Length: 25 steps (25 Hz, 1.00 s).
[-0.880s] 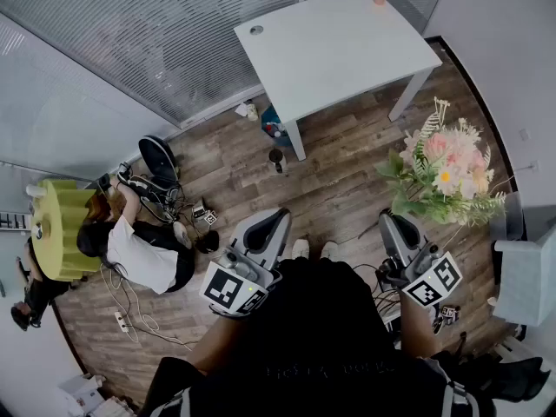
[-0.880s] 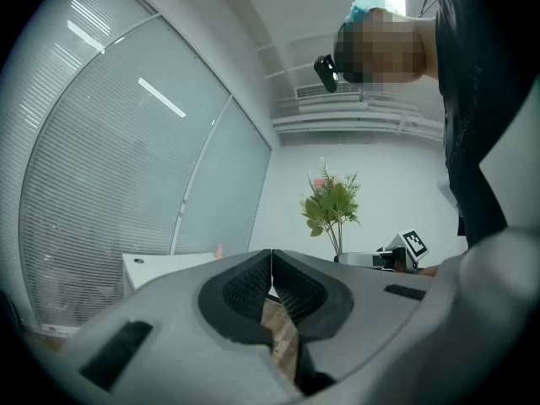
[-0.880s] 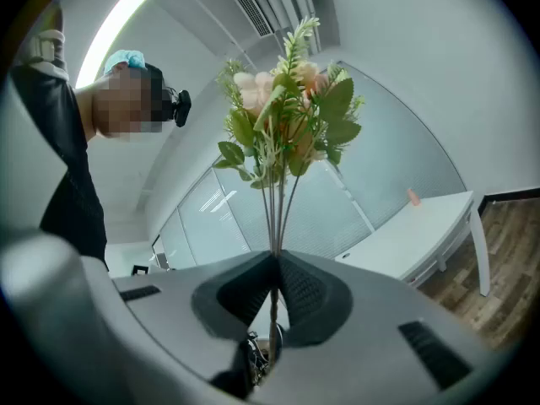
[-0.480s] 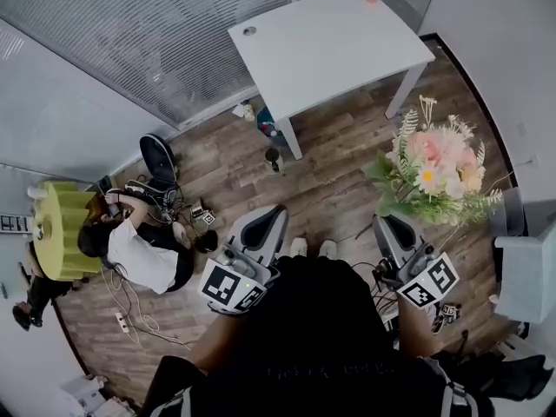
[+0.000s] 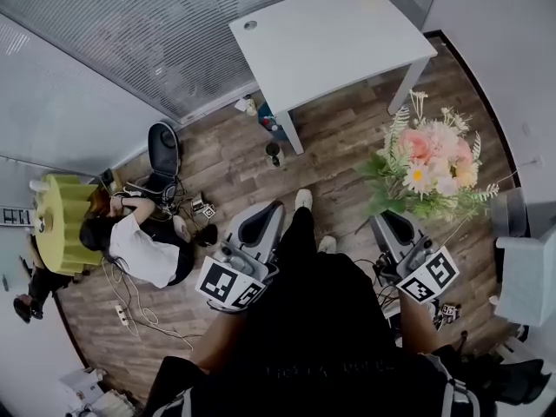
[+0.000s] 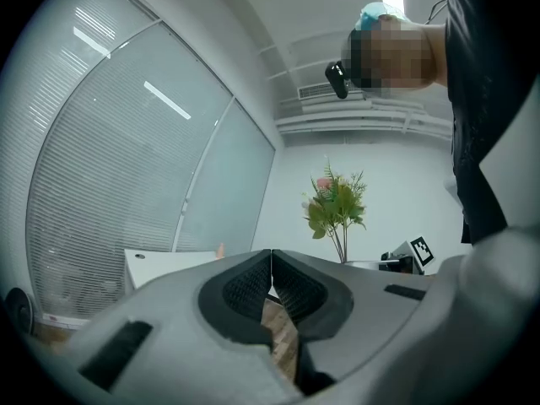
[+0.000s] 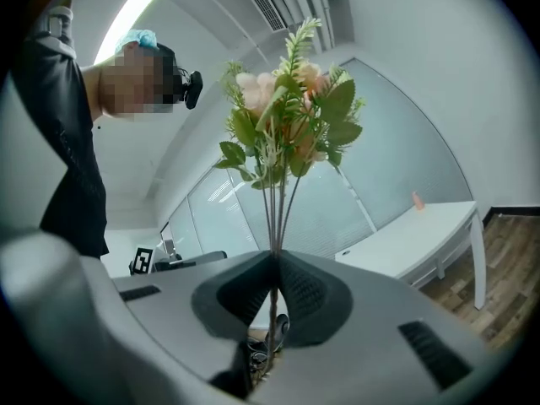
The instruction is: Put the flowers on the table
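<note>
The left gripper point(image 5: 265, 218), its jaws pressed together on nothing, hangs short of the white table point(image 5: 330, 46), much where it was. A shoe point(image 5: 302, 200) has stepped forward toward the table. The right gripper point(image 5: 391, 226) stays clamped on the stems of the flowers point(image 5: 428, 165). They are held off the table, near its right leg, and slightly closer to it than before.

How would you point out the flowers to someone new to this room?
Start at the white table by the blinds, then come across the wood floor to the right gripper. The flowers rise from its shut jaws on thin stems: pink and cream blooms with green leaves, the only plant in view.
</note>
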Motion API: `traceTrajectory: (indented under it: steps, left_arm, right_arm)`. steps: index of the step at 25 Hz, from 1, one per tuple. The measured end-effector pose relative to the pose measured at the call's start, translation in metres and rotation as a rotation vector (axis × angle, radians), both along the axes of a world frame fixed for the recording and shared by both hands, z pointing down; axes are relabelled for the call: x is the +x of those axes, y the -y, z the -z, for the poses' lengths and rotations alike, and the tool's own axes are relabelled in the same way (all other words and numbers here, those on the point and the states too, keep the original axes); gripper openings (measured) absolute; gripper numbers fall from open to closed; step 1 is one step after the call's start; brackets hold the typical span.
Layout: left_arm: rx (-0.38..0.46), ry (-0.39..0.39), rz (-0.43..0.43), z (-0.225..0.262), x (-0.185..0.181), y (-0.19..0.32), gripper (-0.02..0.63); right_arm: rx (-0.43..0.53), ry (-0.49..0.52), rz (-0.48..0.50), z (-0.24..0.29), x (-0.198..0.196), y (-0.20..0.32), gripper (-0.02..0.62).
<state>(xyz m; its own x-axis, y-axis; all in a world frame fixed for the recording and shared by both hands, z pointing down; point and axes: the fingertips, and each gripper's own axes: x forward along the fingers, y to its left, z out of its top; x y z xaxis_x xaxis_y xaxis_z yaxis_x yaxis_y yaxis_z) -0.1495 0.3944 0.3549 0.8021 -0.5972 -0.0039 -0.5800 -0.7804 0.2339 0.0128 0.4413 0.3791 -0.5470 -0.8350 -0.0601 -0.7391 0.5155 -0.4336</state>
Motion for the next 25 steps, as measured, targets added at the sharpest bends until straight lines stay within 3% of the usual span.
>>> traceTrajectory:
  steps: [11, 15, 21, 25]
  left_arm:
    - [0.041, 0.001, -0.017, -0.009, 0.014, 0.032, 0.018]
    - [0.030, -0.015, -0.015, -0.006, 0.016, 0.063, 0.018]
    - [0.014, -0.020, -0.030, -0.006, 0.008, 0.151, 0.018]
    - [0.009, -0.023, -0.044, -0.007, 0.010, 0.172, 0.018]
  right_arm:
    - [-0.004, 0.004, 0.020, -0.003, 0.006, 0.026, 0.041]
    - [-0.013, 0.020, 0.031, -0.001, 0.003, 0.059, 0.041]
    - [-0.041, 0.009, 0.028, 0.005, -0.008, 0.146, 0.041]
    - [-0.030, 0.006, 0.017, 0.007, -0.011, 0.164, 0.041]
